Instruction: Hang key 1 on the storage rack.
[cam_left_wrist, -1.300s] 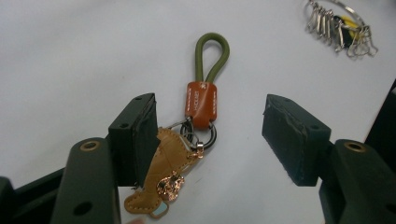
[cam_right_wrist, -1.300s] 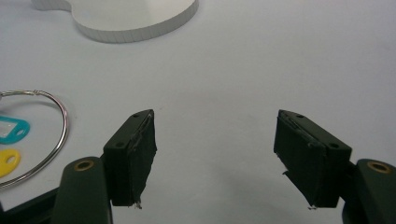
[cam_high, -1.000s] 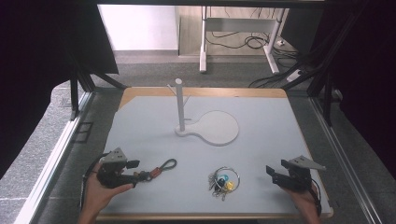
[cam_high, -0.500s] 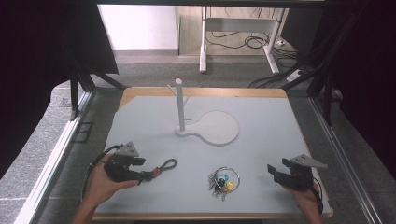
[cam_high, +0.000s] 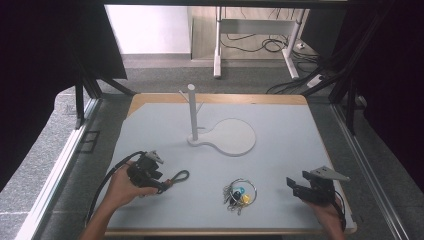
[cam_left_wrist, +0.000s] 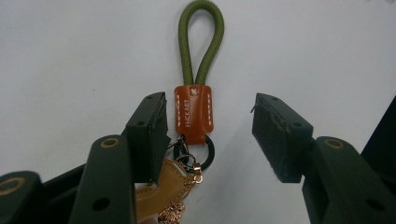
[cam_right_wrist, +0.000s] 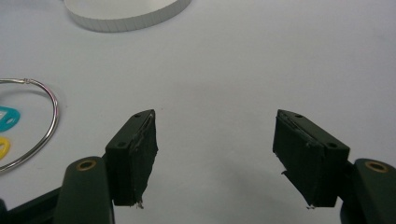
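A keychain (cam_high: 178, 176) with a green cord loop (cam_left_wrist: 201, 42) and a brown leather tab (cam_left_wrist: 193, 111) lies on the table at the front left. My left gripper (cam_high: 164, 184) reaches it from the left. The tab lies between its jaws, which have just been closing. The left pad (cam_left_wrist: 150, 135) is close beside the tab, and a clear gap separates the tab from the right pad. My right gripper (cam_high: 295, 186) rests at the front right, and its own view shows the right gripper (cam_right_wrist: 215, 121) open over bare table.
A wire ring of keys with teal and yellow tags (cam_high: 239, 192) lies between the two grippers. A white post (cam_high: 191, 112) on a round white base (cam_high: 232, 136) stands mid-table. The table's front edge (cam_high: 225, 231) runs close to both hands.
My left gripper has slid to the right, so its jaws now straddle the keychain's leather tab. The right gripper has stayed where it was.
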